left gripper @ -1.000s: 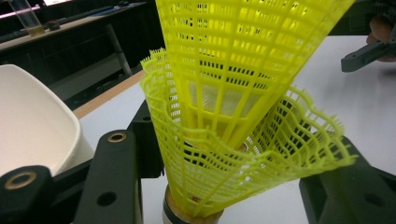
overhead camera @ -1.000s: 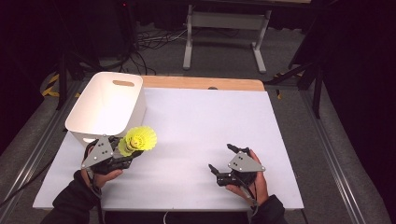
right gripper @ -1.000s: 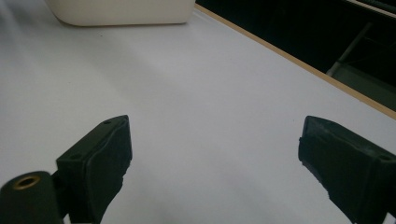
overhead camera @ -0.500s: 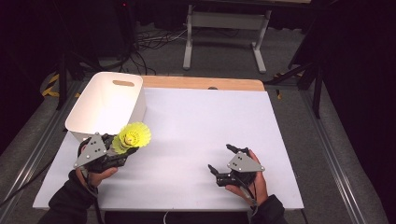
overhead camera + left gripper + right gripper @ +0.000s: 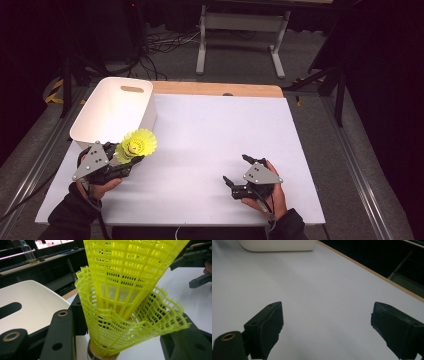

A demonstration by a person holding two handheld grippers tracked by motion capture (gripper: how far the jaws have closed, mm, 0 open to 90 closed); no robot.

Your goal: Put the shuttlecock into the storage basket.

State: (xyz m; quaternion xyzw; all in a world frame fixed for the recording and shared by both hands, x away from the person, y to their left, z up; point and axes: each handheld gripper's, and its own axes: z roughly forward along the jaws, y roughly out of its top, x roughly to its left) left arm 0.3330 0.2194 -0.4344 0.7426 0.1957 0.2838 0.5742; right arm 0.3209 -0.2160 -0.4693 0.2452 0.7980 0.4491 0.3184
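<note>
Overhead, we log the left claw pinching a yellow shuttlecock just beside the white bin; the right claw rests spread on the tabletop. Left gripper view: shuttlecock clamped between jaws. Right gripper view: right claw spread, bare tabletop between.

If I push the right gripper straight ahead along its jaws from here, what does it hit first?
Probably nothing soon: ahead of the open right gripper lies bare white table. The white bin sits far off, left of the line; the table's wooden edge lies to the right. Depth is uncertain.
</note>
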